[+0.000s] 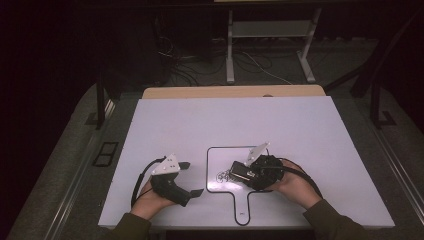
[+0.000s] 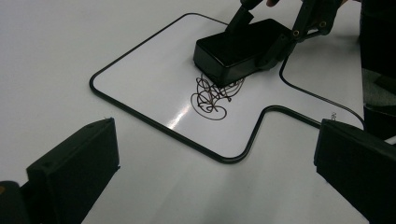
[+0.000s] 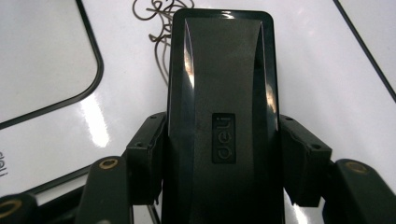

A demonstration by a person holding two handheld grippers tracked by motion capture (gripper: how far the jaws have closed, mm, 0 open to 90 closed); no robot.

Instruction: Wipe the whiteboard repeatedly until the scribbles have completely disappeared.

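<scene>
A small white board [image 1: 220, 156] with a black rim and a handle lies on the table. A dark scribble [image 2: 210, 97] is drawn on it. My right gripper [image 1: 248, 174] is shut on a black eraser [image 3: 223, 93], whose far end rests on the board over part of the scribble [image 3: 156, 28]. In the left gripper view the eraser [image 2: 238, 49] sits just above the scribble. My left gripper [image 1: 192, 178] stands open with nothing between its jaws, on the table left of the board, pointing toward it.
The white table top [image 1: 280, 125] stretches far beyond the board. A wooden edge [image 1: 235, 92] runs along its back. Behind it are white desk legs [image 1: 230, 55] and cables on the floor.
</scene>
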